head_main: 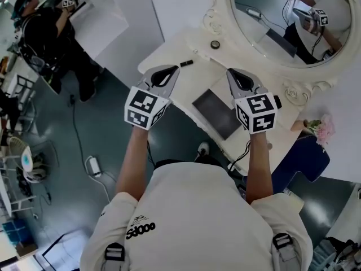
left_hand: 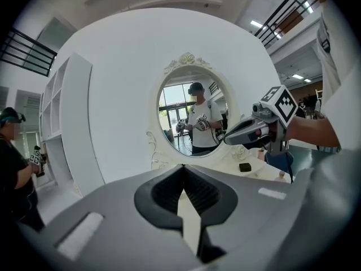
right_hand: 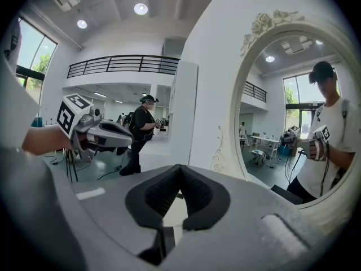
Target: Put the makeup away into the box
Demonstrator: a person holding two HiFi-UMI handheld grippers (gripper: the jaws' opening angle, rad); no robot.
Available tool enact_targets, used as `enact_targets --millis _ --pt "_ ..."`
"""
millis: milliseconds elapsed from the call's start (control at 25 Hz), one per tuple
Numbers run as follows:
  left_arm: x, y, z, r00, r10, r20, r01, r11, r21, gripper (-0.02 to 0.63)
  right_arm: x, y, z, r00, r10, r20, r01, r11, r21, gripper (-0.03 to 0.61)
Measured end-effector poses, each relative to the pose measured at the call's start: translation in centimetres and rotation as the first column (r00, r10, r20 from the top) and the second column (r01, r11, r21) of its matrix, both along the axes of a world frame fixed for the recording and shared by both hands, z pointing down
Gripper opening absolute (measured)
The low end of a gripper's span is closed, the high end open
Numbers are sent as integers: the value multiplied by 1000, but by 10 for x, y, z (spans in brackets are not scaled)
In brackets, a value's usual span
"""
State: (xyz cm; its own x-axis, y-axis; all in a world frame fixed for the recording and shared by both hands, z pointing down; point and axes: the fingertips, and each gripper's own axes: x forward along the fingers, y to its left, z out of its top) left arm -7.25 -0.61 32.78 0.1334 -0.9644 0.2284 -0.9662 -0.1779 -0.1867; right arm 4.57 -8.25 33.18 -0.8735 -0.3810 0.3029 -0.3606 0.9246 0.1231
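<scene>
A white vanity table [head_main: 169, 49] stands under a round mirror [head_main: 293, 16]. On it lie a small black stick-shaped makeup item [head_main: 186, 63], a round dark compact [head_main: 215, 44] and a flat dark grey rectangle [head_main: 214, 113] that may be the box. My left gripper [head_main: 169, 72] hovers over the table's near left edge, shut and empty. My right gripper [head_main: 234, 75] hangs beside it above the rectangle, also shut with nothing held. In the left gripper view the closed jaws point at the mirror [left_hand: 192, 112], and a small black item [left_hand: 245, 167] sits on the tabletop.
Pink flowers [head_main: 322, 130] stand at the table's right end, with a blue stool [head_main: 302, 157] below. Another person [head_main: 53, 38] with grippers stands at the far left by a white shelf unit [left_hand: 67, 129]. Cables and a plug [head_main: 93, 165] lie on the dark floor.
</scene>
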Motion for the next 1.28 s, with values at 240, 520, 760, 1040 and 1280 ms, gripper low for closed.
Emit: enact_targets --millis 240,520,760,1040,1280 --pt "-8 -31 13 1000 -15 -12 15 999 -31 20 -10 -32 12 1000 -13 -3 13 999 -40 2" --pt "-26 -63 38 998 29 -47 -33 996 -82 20 -26 -53 32 1000 3 -28 -5 998 -69 2" --pt "-56 -99 66 994 96 -60 -103 987 -120 20 -46 -73 41 997 79 -20 -81 994 -80 2" --pt "-98 -149 94 973 219 -68 -227 959 -168 20 -79 -101 57 977 207 -50 -211 972 -108 2" --pt "-113 -184 134 930 357 -84 -366 897 -247 20 -90 -129 78 924 381 -39 -380 902 -205 2"
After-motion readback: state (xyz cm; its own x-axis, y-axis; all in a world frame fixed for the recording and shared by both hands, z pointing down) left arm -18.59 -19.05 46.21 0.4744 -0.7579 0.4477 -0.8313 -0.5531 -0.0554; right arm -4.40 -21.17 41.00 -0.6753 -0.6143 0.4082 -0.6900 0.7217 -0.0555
